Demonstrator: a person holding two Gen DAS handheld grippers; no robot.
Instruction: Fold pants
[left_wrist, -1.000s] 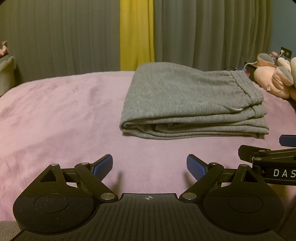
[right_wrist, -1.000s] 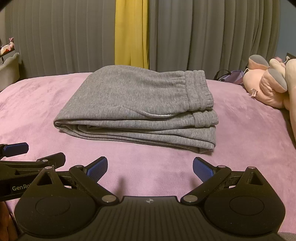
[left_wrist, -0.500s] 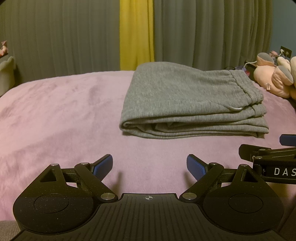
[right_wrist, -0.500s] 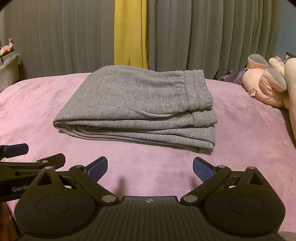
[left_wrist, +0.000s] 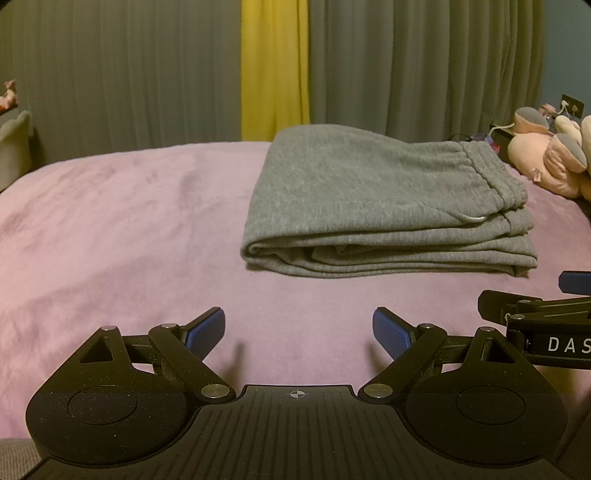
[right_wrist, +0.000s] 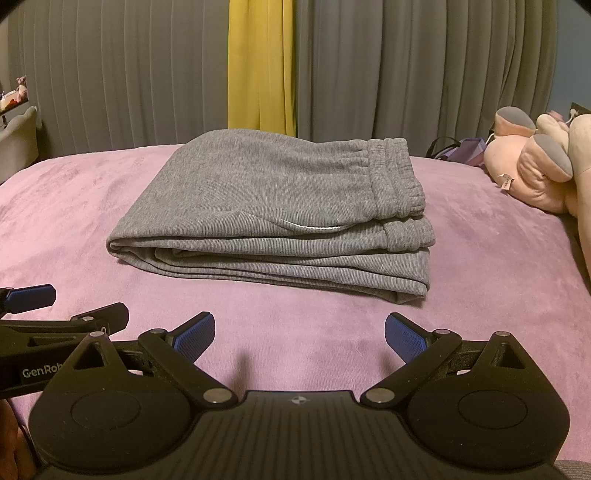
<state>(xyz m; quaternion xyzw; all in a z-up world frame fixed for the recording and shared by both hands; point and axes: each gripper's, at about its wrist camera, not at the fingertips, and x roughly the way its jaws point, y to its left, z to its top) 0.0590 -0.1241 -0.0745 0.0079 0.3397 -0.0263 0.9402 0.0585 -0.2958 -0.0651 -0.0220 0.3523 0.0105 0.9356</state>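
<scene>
The grey pants (right_wrist: 273, 206) lie folded into a compact stack of several layers on the pink bed cover (right_wrist: 480, 258), with the elastic waistband (right_wrist: 395, 173) on the right side of the stack and the rounded fold edge on the left. A white drawstring (right_wrist: 317, 228) shows at the front of the top layer. The layers sit roughly flush, which suggests that the folding is finished or nearly so; no loose leg or hem trails out of the stack. The left claw (left_wrist: 298, 328) stands wide, with nothing between its blue pads (left_wrist: 207, 328), and hovers over bare cover short of the stack. The right claw (right_wrist: 300, 332) likewise stands wide and empty, just beside the left one and well clear of the front edge of the pants. Both units point down toward the bed from the near side, a withdrawn posture that keeps the pads off the fabric so the stack is not disturbed. A pink plush toy (right_wrist: 532, 166) rests at the right edge of the bed, apart from the pants. Grey curtains (right_wrist: 406, 66) with one yellow panel (right_wrist: 260, 62) hang behind.
</scene>
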